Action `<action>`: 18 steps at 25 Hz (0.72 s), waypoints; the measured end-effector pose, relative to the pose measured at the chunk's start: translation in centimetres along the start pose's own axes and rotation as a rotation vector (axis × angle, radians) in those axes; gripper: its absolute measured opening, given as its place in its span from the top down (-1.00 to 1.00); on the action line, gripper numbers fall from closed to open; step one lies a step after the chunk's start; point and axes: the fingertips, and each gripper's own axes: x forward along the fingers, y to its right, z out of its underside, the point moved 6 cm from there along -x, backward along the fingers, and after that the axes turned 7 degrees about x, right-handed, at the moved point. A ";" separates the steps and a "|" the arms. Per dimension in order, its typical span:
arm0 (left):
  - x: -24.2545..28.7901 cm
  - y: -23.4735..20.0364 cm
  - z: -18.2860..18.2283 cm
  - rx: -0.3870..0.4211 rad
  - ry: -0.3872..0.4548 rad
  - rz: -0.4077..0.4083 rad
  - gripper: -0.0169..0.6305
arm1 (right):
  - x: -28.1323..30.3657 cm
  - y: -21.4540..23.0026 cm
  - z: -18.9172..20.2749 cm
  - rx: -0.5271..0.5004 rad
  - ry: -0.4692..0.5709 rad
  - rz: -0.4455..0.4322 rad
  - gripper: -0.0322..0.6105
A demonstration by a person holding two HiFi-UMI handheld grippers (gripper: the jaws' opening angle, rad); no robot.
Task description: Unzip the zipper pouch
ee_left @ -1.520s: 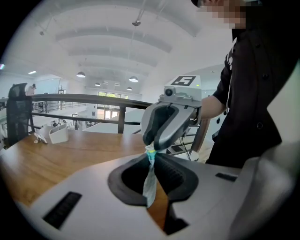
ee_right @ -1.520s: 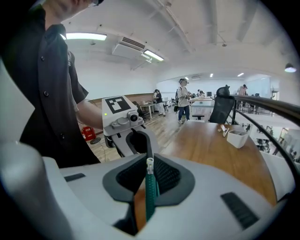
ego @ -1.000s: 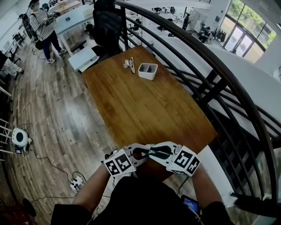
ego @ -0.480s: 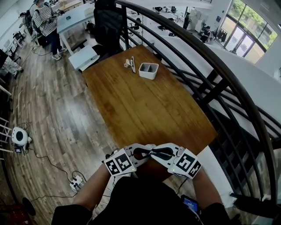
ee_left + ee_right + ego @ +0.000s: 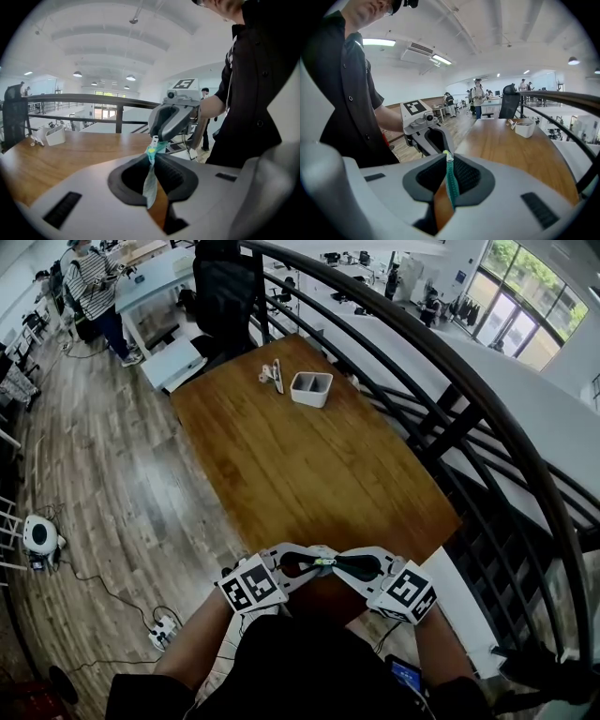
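Observation:
A small teal zipper pouch [image 5: 323, 562] hangs edge-on between both grippers, above the near edge of the wooden table [image 5: 300, 456]. My left gripper [image 5: 302, 563] is shut on one end, and the thin teal pouch [image 5: 151, 180] is pinched between its pads. My right gripper [image 5: 339, 565] faces it; its jaws have just been closing, and the teal strip [image 5: 450, 183] is now pressed between them. In the left gripper view the right gripper [image 5: 158, 137] pinches the pouch's pale top tab. The right gripper view shows the left gripper [image 5: 439, 144] just beyond the pouch.
At the table's far end stand a white two-compartment holder [image 5: 311, 388] and small items [image 5: 272, 376]. A black railing [image 5: 450, 418] curves along the right. A dark chair [image 5: 220, 287] and a standing person [image 5: 89, 282] are beyond. A power strip [image 5: 164, 626] lies on the floor.
My right gripper has shifted slightly to the right and toward me, still facing the left one. The left gripper has stayed put. The person in the background has walked a little.

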 end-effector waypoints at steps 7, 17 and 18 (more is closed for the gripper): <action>0.1 0.1 -0.2 0.019 -0.011 0.013 0.80 | 0.2 -0.3 0.5 -0.018 -0.027 -0.005 0.70; 0.1 0.3 0.0 0.043 -0.027 0.013 0.81 | 0.6 -0.8 0.4 -0.093 -0.063 0.011 0.77; 0.1 0.2 0.0 0.044 -0.027 0.010 0.81 | 0.5 -0.7 0.4 -0.094 -0.063 0.012 0.78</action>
